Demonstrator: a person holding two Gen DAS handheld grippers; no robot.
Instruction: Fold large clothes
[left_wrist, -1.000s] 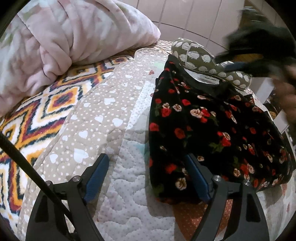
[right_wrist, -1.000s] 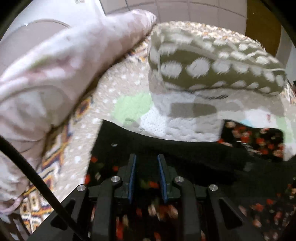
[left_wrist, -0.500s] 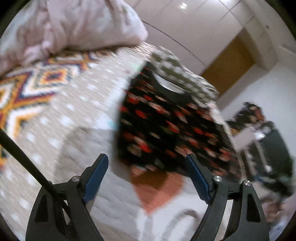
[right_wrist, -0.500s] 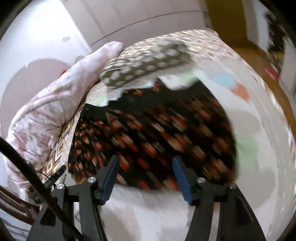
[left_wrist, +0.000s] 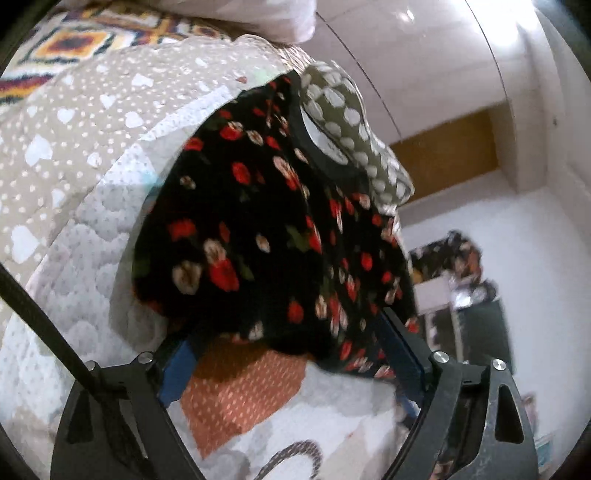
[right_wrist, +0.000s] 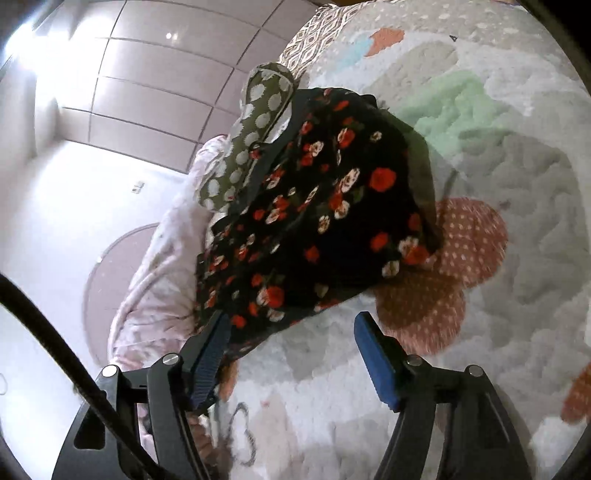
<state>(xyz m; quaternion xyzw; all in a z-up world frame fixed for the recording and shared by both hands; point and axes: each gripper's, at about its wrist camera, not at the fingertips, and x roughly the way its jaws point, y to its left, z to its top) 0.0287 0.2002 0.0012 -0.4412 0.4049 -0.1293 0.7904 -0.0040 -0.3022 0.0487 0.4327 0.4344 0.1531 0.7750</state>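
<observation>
A black garment with red and cream flowers (left_wrist: 266, 236) lies folded on the quilted bedspread (left_wrist: 74, 155). It also shows in the right wrist view (right_wrist: 317, 221). My left gripper (left_wrist: 295, 373) is open, with its blue pads at the garment's near edge, which overhangs the fingertips. My right gripper (right_wrist: 295, 354) is open and empty, its left pad (right_wrist: 208, 354) beside the garment's near corner. Neither gripper holds cloth.
A green pillow with white dots (left_wrist: 354, 125) lies at the garment's far end, also in the right wrist view (right_wrist: 258, 122). A pink blanket (right_wrist: 155, 266) is bunched at the bed's left. A patterned rug-like cover (left_wrist: 74, 40) lies at the far left. Another flowered cloth (left_wrist: 450, 254) sits off the bed.
My right gripper has let go of the garment, opened and pulled back. Both grippers have tilted and dropped toward the garment's near edge.
</observation>
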